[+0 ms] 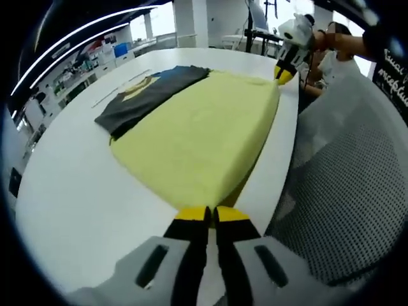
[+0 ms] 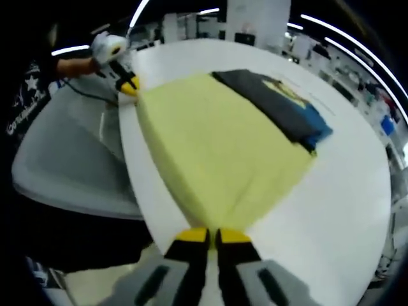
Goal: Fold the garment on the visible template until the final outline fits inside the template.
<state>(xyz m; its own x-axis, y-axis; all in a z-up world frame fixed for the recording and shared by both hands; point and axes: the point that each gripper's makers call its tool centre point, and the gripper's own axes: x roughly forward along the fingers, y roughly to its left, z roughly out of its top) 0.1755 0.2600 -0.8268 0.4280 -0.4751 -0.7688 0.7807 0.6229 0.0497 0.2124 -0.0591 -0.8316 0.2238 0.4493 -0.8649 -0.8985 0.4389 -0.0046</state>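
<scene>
On the white bench (image 1: pixel 76 210) the yellow garment (image 1: pixel 204 140) lies spread, its near edge drawn toward the bench's edge and both near corners lifted. Largest item first: bench surface is bare around the cloth except for a dark grey folded T-shirt (image 1: pixel 150 95) with a yellow-and-blue print, lying along the garment's far side and touching or slightly overlapped by it. Faint lines on the bench beyond that T-shirt may be the template; too small to tell.

Left claw (image 1: pixel 209 213): jaws closed narrow on one near corner of the yellow garment. Right claw (image 2: pixel 212 236): likewise pinched tight on the other near corner. Each claw shows small in the other's view, at the garment's opposite corner, yellow-tipped.

Risks, as judged from this moment:
- Bites look shallow, at the very corner tips. A quick lift or uneven tension could pull cloth out of one claw, and the fold would drop skewed.
- Carrying the near edge forward would sweep over the grey T-shirt; it could get dragged, or covered and hidden, which breaks the keep-visible condition.
- Garment sits close to the bench's edge; slack let down on this side could slide off.
- Unequal travel of the two claws would leave a diagonal crease, and the outline would overrun the template.
</scene>
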